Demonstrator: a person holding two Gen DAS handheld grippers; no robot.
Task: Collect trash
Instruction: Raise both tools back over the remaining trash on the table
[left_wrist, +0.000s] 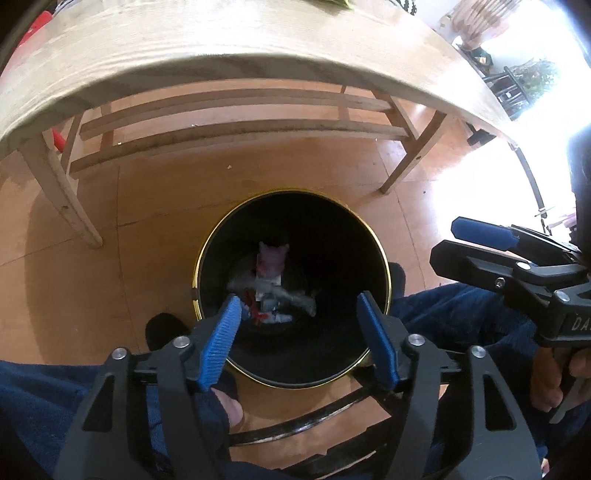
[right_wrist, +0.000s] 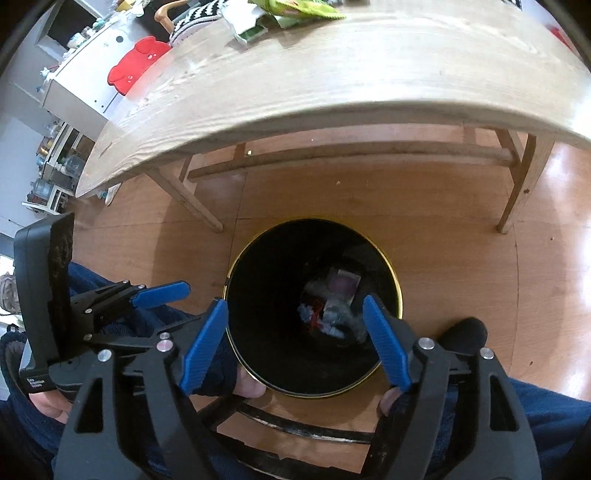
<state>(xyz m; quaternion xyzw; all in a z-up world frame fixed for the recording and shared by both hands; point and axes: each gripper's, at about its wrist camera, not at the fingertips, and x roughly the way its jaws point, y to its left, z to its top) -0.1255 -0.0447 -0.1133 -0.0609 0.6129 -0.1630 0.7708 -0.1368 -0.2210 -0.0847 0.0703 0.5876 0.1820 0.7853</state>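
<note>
— Where is the trash now, can you see it?

— Some is already at the bottom of the round black bin with the gold rim (left_wrist: 199, 275): crumpled wrappers, pinkish, grey and red (left_wrist: 271, 286). More lies on the far part of the pale wooden table (right_wrist: 332, 74), green and white packets (right_wrist: 291, 11).

— And the two tools?

— Both hang over the bin mouth. The left gripper with blue ribbed pads (left_wrist: 301, 321) has its jaws spread wide and holds nothing. The right gripper (right_wrist: 295, 328) is the same, wide apart and empty.

— So what does the next move depend on?

— I think on the way up and forward. The packets are above and beyond both grippers, past the near table edge. Which arm is nearer, I cannot tell. The pile seems to stretch along the far side.
</note>
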